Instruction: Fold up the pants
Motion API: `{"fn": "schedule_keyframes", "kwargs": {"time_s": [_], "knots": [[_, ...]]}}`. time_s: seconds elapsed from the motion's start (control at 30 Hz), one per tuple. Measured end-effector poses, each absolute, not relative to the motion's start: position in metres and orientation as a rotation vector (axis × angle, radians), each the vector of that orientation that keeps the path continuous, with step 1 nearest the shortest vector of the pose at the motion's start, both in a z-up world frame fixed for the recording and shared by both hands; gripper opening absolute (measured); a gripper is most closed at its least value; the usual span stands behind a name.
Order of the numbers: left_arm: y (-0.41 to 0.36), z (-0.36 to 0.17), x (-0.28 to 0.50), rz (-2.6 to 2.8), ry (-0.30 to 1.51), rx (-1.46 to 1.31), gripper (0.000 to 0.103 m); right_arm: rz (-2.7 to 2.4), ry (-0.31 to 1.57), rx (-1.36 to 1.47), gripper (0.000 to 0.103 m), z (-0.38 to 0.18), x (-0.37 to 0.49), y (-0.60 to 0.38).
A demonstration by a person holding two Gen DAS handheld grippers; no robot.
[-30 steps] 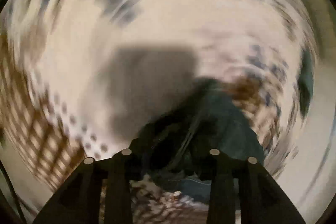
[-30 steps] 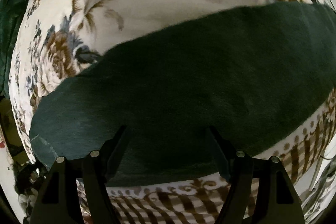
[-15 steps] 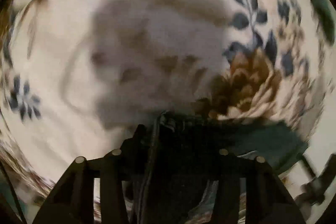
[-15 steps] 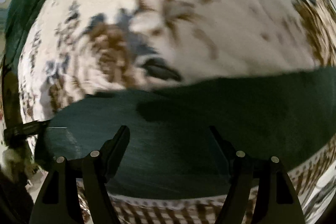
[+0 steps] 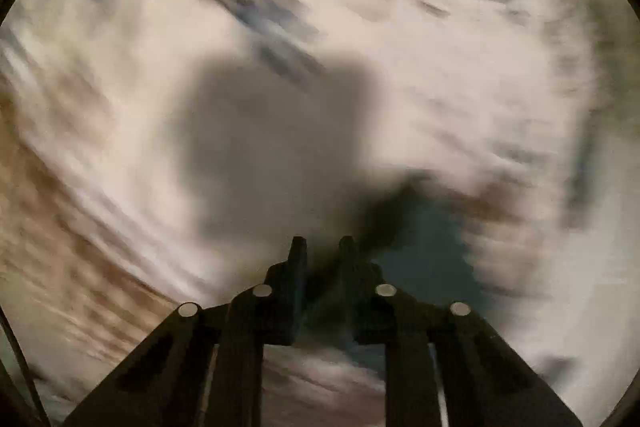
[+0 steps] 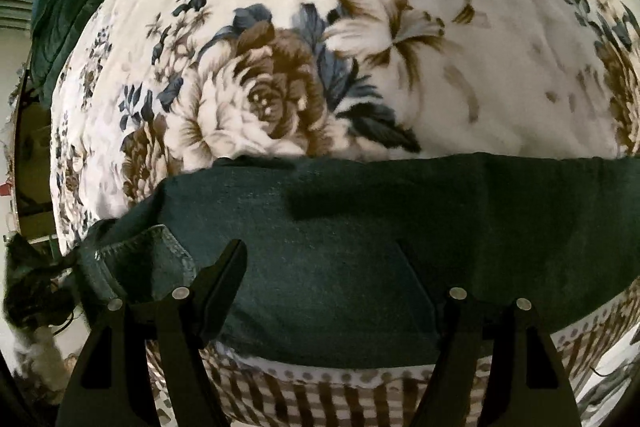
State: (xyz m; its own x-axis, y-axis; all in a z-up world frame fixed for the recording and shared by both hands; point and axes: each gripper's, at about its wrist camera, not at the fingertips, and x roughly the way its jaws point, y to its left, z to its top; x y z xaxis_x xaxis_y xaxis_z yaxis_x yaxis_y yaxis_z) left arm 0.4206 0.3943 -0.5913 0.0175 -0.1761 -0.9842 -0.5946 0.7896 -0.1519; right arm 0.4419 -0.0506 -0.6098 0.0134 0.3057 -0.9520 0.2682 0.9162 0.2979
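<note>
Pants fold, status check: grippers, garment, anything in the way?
Left gripper just closed, dark cloth between its jaws. Right gripper open above the pants, which lie flat on the floral blanket. Nothing in the way.

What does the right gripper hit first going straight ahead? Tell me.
Most likely the pants: the open right gripper points down at them, with the blanket beyond. Depth is unclear.

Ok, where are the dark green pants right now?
In the right wrist view the dark green pants lie across the lower half on the floral blanket, one end with a stitched hem at lower left, under the open right gripper.
</note>
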Motion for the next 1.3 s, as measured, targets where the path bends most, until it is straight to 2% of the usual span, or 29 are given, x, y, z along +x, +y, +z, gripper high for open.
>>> {"fn": "schedule_keyframes", "kwargs": {"time_s": [0.07,0.13,0.17,0.23,0.27,0.37,0.53,0.67,0.8,0.87,0.93,1.0,1.03,1.13,1.23,1.3], "knots": [[0.406,-0.59,0.42,0.415,1.538,-0.552,0.014,0.037,1.57,0.446,0.077,-0.605,0.441,-0.052],[0.407,-0.583,0.418,0.332,1.472,-0.686,0.018,0.045,1.566,0.427,0.077,-0.601,0.442,-0.05],[0.404,-0.575,0.416,0.269,1.421,-0.76,0.028,0.049,1.563,0.427,0.077,-0.6,0.442,-0.049],[0.39,-0.569,0.417,0.165,1.382,-0.809,0.065,0.057,1.563,0.427,0.077,-0.599,0.441,-0.048],[0.379,-0.569,0.418,0.143,1.39,-0.796,0.071,0.058,1.566,0.431,0.077,-0.6,0.44,-0.048],[0.353,-0.575,0.402,0.167,1.423,-0.762,0.071,0.023,1.575,0.48,0.077,-0.605,0.427,-0.058],[0.297,-0.559,0.363,0.257,1.358,-0.698,0.071,-0.136,1.565,0.655,0.077,-0.614,0.373,-0.115],[0.272,-0.615,0.36,0.312,1.396,-0.78,0.071,-0.345,1.546,0.838,0.077,-0.631,0.31,-0.184],[0.26,-0.646,0.368,0.348,1.441,-0.8,0.073,-0.424,1.561,0.981,0.077,-0.662,0.278,-0.224],[0.253,-0.644,0.373,0.36,1.427,-0.733,0.071,-0.424,1.563,1.043,0.077,-0.68,0.273,-0.233],[0.245,-0.64,0.377,0.373,1.415,-0.669,0.057,-0.431,1.548,1.084,0.075,-0.694,0.272,-0.237],[0.236,-0.631,0.38,0.376,1.412,-0.58,0.046,-0.455,1.536,1.053,0.062,-0.697,0.273,-0.239],[0.234,-0.627,0.379,0.388,1.411,-0.548,0.038,-0.479,1.53,1.017,0.044,-0.694,0.272,-0.239],[0.236,-0.616,0.373,0.374,1.404,-0.54,0.035,-0.476,1.494,0.932,0.018,-0.676,0.265,-0.236],[0.237,-0.608,0.37,0.357,1.409,-0.515,0.034,-0.452,1.461,0.895,0.007,-0.651,0.248,-0.238],[0.239,-0.609,0.368,0.356,1.422,-0.497,0.034,-0.443,1.466,0.874,0.004,-0.648,0.238,-0.241]]}}
